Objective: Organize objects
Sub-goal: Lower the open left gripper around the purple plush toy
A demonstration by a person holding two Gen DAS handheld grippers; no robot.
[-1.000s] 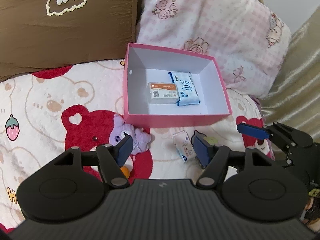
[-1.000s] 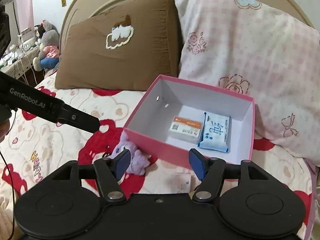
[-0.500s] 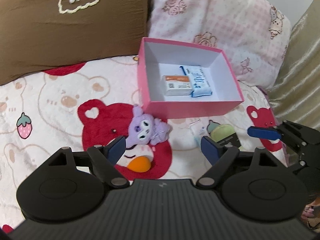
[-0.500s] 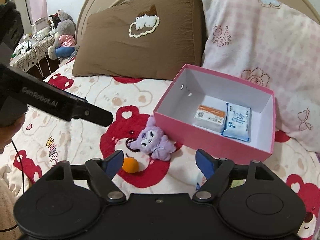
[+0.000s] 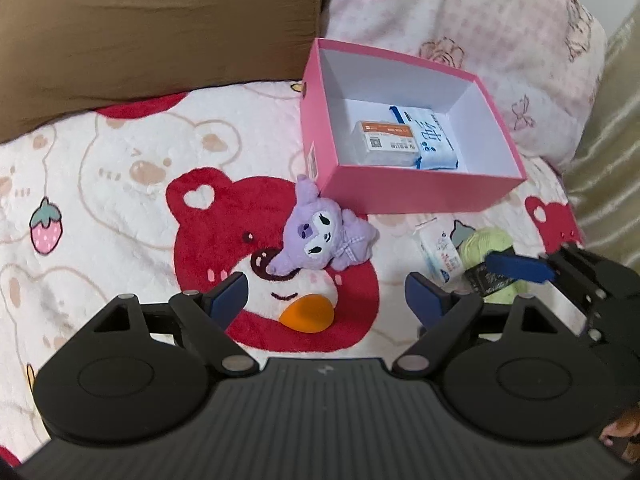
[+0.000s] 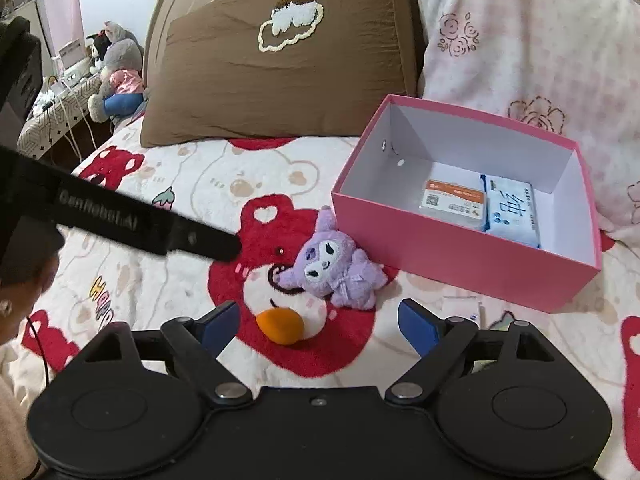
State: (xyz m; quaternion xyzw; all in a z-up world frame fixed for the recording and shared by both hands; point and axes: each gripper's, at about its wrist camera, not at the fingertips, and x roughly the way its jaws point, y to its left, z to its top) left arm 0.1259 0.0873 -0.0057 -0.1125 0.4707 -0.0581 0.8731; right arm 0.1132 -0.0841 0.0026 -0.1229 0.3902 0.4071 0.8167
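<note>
A pink box (image 5: 420, 196) (image 6: 460, 256) stands on the bear-print bedspread with an orange-and-white carton (image 5: 386, 142) and a blue tissue pack (image 5: 434, 142) inside. In front of it lie a purple plush (image 5: 320, 240) (image 6: 332, 268) and a small orange ball (image 5: 306, 314) (image 6: 280, 330). A small tissue packet (image 5: 440, 252) and pale green yarn (image 5: 492, 248) lie to the right. My left gripper (image 5: 326, 298) hovers over the ball, jaws opening, gripping nothing. My right gripper (image 6: 320, 326) is also opening and empty, and one of its blue fingers (image 5: 516, 268) reaches over the yarn.
A brown pillow (image 6: 280, 68) and a pink floral pillow (image 6: 540, 40) lean on the headboard behind the box. A side table with stuffed toys (image 6: 116, 76) stands at the far left. Beige fabric (image 5: 608, 128) borders the bed on the right. A finger of my left gripper (image 6: 216, 242) crosses the right wrist view.
Both cameras have drawn back from the box and sunk toward the bed, bringing the plush, ball and yarn into full view. Both pairs of jaws have spread wider.
</note>
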